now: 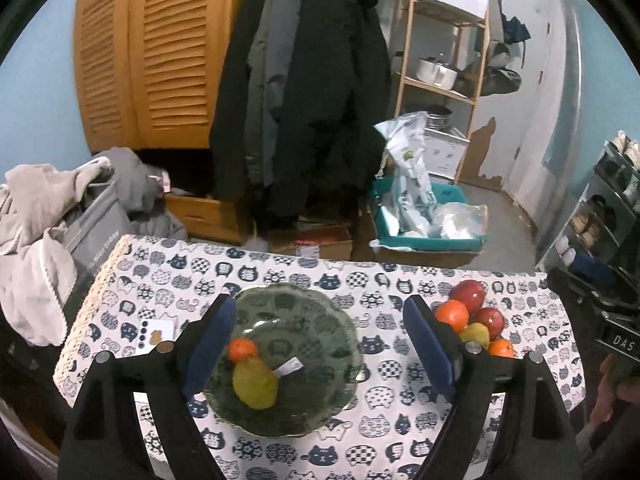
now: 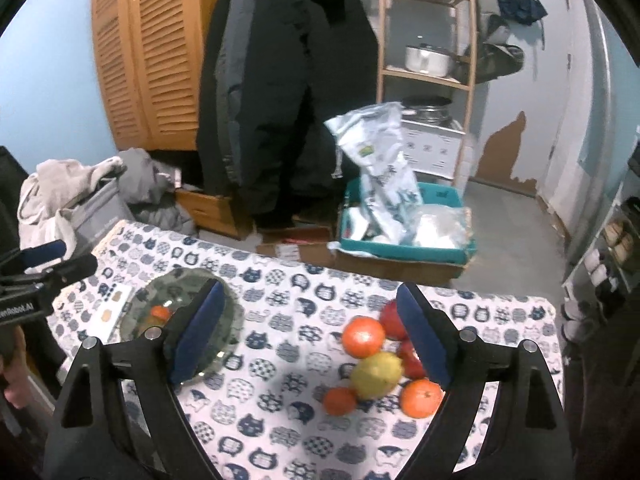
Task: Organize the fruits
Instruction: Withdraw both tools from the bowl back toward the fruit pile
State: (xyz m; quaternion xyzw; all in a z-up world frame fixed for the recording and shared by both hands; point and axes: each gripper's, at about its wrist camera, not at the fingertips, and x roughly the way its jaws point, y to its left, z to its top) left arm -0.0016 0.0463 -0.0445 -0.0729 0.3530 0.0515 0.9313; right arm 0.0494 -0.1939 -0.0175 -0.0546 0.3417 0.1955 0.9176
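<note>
Left gripper (image 1: 320,344): jaws apart, nothing between the pads. It hangs above the green glass plate (image 1: 320,308), which already holds a pear (image 1: 254,384) and a small orange (image 1: 242,350), the two touching. The pear's long axis runs from near-right to far-left, narrow end toward the orange. A small white tag lies on the plate beside the pear.

Right gripper (image 2: 310,334): jaws also apart and empty, pointed down at the cat-print tablecloth (image 2: 272,412). The loose fruit pile lies on the right-hand side of its gap: a large orange (image 2: 363,337), a yellow-green pear (image 2: 377,375) touching it, a small orange (image 2: 339,401) nearest the camera, another orange (image 2: 422,398) under the right finger (image 2: 424,344), and red apples (image 2: 394,320) partly hidden behind that finger.

Judgement: the right gripper is the nearer one to the pile; the left sits over the plate, well apart from the loose fruit. The coming pick most likely falls to the right, shifting slightly rightward to centre a fruit between the pads. The plate lies to the left of the pile, across bare cloth.

Beyond the table: floor, a teal bin with plastic bags, dark coats hanging, wooden shelves.
</note>
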